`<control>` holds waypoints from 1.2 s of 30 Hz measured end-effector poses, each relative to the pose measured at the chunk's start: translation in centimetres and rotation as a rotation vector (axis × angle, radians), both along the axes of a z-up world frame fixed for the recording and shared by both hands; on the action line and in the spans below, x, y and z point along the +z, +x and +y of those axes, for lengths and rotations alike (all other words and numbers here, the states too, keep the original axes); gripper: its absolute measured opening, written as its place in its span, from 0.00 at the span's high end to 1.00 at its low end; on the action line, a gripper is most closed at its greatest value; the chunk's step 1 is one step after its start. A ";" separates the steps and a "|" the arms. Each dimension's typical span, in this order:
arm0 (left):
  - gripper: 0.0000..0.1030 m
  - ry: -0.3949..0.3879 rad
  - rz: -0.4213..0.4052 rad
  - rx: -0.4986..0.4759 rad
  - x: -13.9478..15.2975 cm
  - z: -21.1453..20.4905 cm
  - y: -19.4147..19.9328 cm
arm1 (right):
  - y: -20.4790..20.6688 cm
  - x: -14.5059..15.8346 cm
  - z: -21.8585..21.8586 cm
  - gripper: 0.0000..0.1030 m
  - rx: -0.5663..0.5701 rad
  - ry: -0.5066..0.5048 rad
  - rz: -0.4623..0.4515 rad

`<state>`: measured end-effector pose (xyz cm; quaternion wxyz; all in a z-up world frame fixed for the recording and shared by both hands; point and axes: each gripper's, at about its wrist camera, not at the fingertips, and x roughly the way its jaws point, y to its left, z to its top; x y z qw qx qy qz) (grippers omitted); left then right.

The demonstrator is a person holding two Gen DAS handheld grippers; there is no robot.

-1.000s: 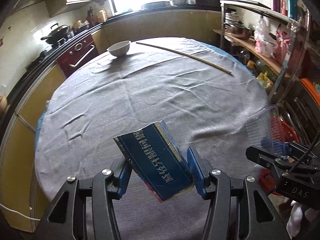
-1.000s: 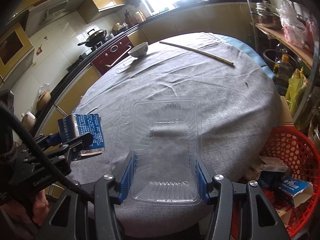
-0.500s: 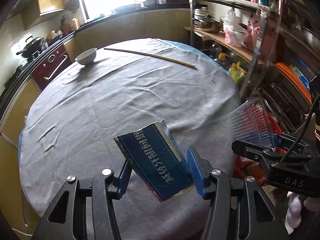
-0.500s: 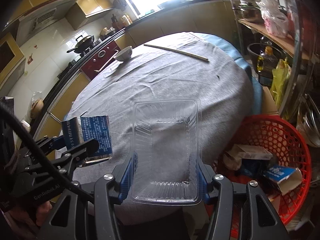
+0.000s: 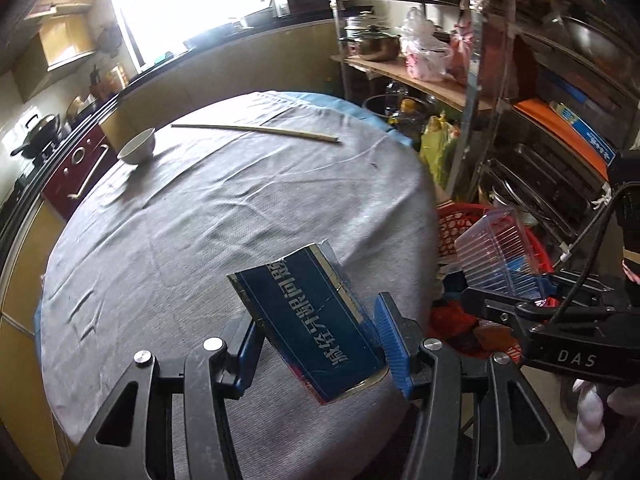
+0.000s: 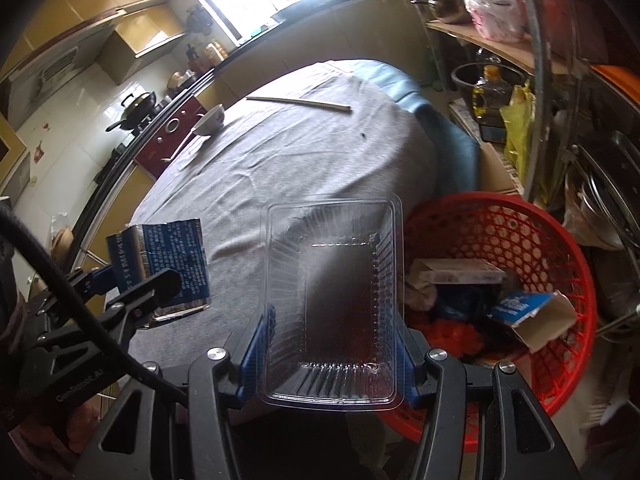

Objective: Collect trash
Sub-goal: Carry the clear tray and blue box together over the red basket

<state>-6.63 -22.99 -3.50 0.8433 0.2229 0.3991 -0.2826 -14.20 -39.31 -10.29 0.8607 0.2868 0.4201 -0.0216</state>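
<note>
My left gripper (image 5: 320, 340) is shut on a blue carton (image 5: 308, 316) with white print, held tilted above the near edge of the round table (image 5: 200, 216). The carton also shows in the right wrist view (image 6: 164, 260). My right gripper (image 6: 330, 344) is shut on a clear plastic tray (image 6: 332, 280), held past the table's right edge, beside a red mesh basket (image 6: 520, 232) on the floor. The tray (image 5: 496, 256) also shows in the left wrist view, over the basket (image 5: 452, 224). The basket holds cardboard boxes (image 6: 532, 316) and other trash.
A white bowl (image 5: 138, 150) and a long wooden stick (image 5: 256, 130) lie at the table's far side on the grey cloth. A metal shelf rack (image 5: 480, 92) with pots and bags stands right of the table. Kitchen counter and stove (image 5: 44, 132) run behind.
Both grippers have swung right with their loads. The clear tray has moved from over the table to beside the red basket; the carton has followed toward the table's right edge.
</note>
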 end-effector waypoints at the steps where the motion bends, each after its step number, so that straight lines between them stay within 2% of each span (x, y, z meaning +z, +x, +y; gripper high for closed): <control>1: 0.46 0.003 -0.004 -0.009 0.0 -0.3 -0.2 | -0.2 -0.1 -0.2 0.45 -0.006 0.003 0.002; 18: 0.45 0.042 -0.032 -0.132 -0.1 -5.1 -2.6 | -3.3 -0.2 -3.6 0.44 -0.111 0.017 0.003; 36: 0.45 0.083 -0.022 -0.203 -1.6 -8.6 -3.0 | -4.5 -1.0 -6.4 0.44 -0.184 0.041 0.017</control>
